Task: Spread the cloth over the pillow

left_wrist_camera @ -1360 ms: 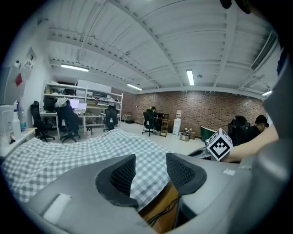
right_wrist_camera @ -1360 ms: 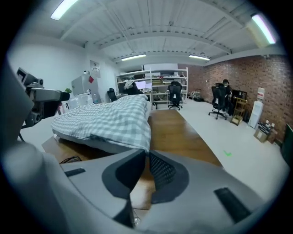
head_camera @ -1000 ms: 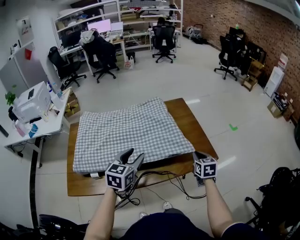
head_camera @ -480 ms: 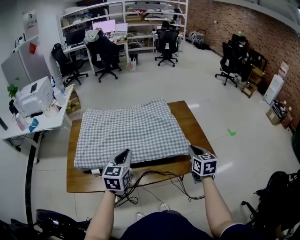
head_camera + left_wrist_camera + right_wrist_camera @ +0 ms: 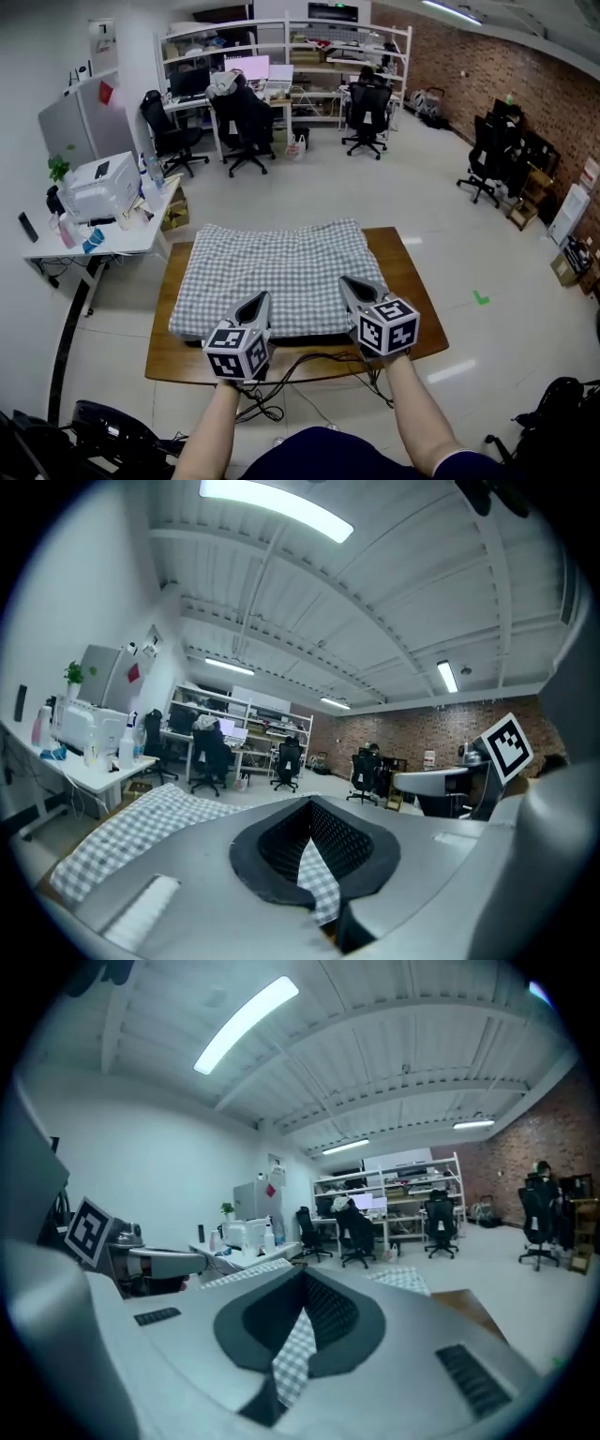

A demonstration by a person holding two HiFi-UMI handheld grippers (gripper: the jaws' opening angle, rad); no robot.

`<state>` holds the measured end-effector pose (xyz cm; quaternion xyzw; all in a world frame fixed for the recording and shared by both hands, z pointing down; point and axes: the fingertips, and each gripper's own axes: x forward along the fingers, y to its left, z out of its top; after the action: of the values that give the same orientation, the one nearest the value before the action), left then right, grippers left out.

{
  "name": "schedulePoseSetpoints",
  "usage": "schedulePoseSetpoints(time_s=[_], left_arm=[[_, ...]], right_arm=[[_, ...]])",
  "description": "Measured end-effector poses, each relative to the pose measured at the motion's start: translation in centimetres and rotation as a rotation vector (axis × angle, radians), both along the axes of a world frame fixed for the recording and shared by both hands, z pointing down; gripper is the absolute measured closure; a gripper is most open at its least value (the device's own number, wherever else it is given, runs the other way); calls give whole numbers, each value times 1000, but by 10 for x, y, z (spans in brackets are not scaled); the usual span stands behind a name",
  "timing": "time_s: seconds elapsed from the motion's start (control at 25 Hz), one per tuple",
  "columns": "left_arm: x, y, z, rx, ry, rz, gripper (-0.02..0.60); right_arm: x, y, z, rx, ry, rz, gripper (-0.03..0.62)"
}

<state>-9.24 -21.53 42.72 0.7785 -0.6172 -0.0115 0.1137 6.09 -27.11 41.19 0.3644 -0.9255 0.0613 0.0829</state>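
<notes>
A grey-and-white checked cloth (image 5: 281, 272) lies spread flat over the pillow on a wooden table (image 5: 417, 314), hiding the pillow. My left gripper (image 5: 260, 298) hovers over the cloth's near-left edge. Its jaws have just been closing and now stand shut with nothing gripped. My right gripper (image 5: 345, 281) hangs above the near-right part of the cloth; its jaws have also just closed on nothing. In the left gripper view the shut tips (image 5: 310, 803) point over the cloth (image 5: 141, 822). The right gripper view shows shut tips (image 5: 303, 1274), with checked cloth visible only through the gap beneath them.
Black cables (image 5: 309, 361) trail over the table's front edge to the floor. A white desk with a printer (image 5: 98, 187) stands at the left. Office chairs (image 5: 248, 127) and shelving fill the back, and a brick wall runs along the right.
Both grippers rose from the table's near edge and moved forward over the cloth, the right one also leftward. The left jaws went from wide open to shut. The cloth lies as before.
</notes>
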Motion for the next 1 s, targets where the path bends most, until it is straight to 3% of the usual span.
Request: schedulePoseSetpoints(time_s=[0.16,0.4,1.0], left_arm=[[-2,-5,-25,26,-15,8,574],[2,-16,-54,64,-22,17,574],[1,-22,-45,32,-23,33,574]], right_arm=[[-35,6,-19,21,-29,-103,594],[-61,11,-39,45,-40,-179,594],[-59,7,-30,21,-41,-162,594]])
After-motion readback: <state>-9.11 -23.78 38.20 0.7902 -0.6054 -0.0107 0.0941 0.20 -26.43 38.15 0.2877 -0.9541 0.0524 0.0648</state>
